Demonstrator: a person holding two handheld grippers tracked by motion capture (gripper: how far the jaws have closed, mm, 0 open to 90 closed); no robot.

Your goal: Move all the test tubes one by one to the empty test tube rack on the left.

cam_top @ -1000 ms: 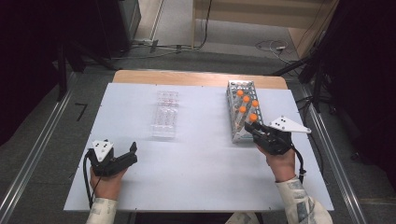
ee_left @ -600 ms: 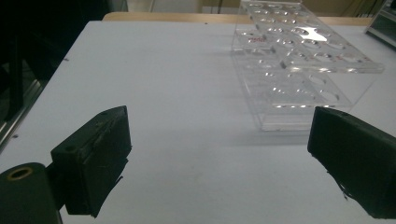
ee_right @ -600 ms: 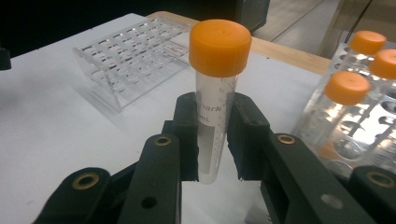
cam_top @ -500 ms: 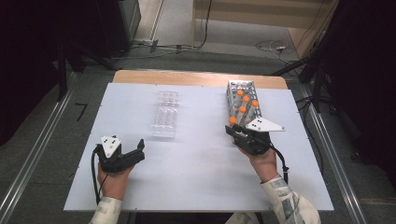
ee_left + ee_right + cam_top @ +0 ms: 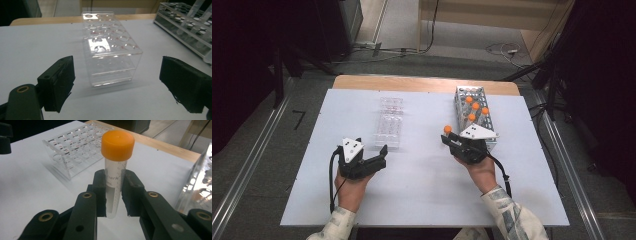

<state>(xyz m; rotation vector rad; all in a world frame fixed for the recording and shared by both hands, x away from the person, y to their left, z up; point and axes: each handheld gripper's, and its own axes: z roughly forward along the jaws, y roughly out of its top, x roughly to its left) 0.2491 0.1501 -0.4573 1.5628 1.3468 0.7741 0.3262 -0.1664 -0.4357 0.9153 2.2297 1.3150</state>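
Nearest you, your left gripper (image 5: 379, 159) sits low on the white table (image 5: 312, 150), jaws spread with nothing between them though they have just been closing a little; the clear plastic rack (image 5: 110, 50) stands just ahead of them. Your right gripper (image 5: 113, 195) is pinching an orange-capped tube (image 5: 115, 165) upright by its body, held above the table between the two racks. Farther off, at the right, the metal rack (image 5: 474, 117) holds more orange-capped tubes.

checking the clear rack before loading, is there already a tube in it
No, the clear rack shows empty holes; the orange-capped tube sits in the right gripper.
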